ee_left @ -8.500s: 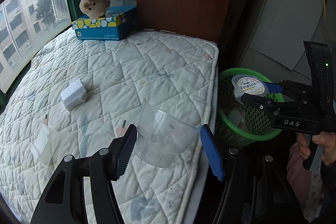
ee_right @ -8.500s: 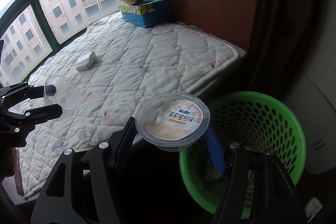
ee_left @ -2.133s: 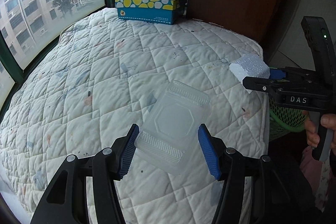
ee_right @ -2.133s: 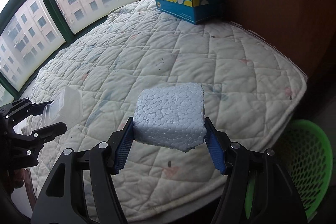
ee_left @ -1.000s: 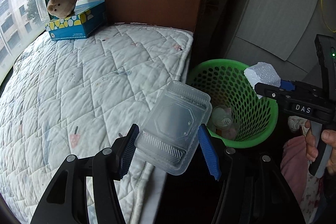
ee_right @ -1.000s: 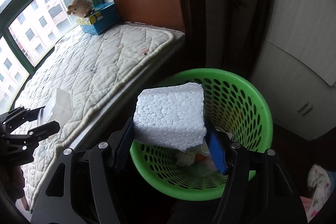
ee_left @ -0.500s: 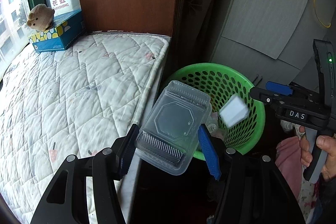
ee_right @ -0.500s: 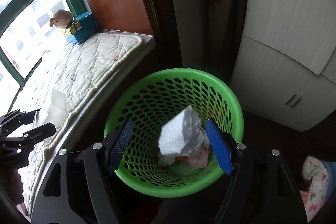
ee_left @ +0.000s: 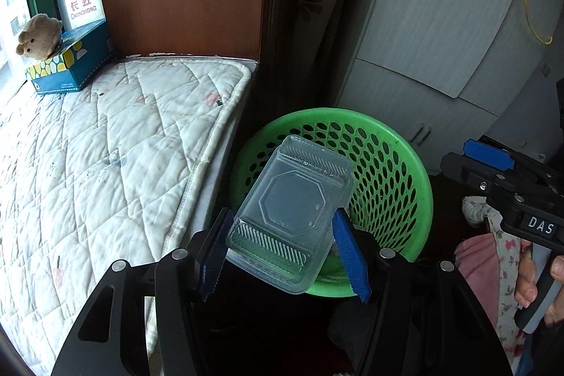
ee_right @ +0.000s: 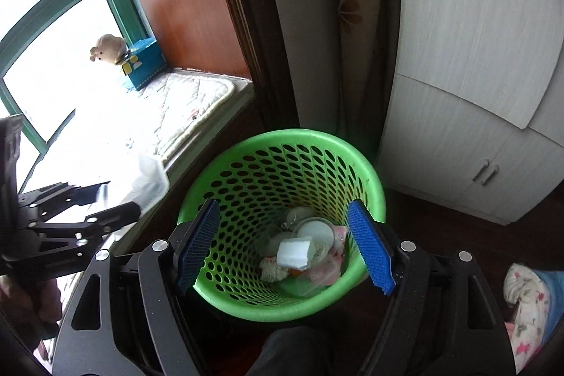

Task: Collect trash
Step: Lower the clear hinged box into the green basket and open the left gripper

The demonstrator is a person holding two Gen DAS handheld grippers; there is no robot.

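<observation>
Two claws: left claw (ee_left: 287, 251) grips clear tray (ee_left: 290, 214) over basket (ee_left: 398, 164); right claw (ee_right: 283, 249) gapes, just widened, empty.

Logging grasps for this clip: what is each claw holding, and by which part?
Left claw: clear plastic box, pinched across its near end. Right claw: nothing, open over the green basket.

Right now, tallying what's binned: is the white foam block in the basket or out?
In. The foam block lies at the bottom of the green basket among other trash, below the open, empty right gripper.

Basket (ee_right: 370, 171) right of mattress (ee_left: 105, 136); foam block (ee_right: 292, 252) apparently inside.
</observation>
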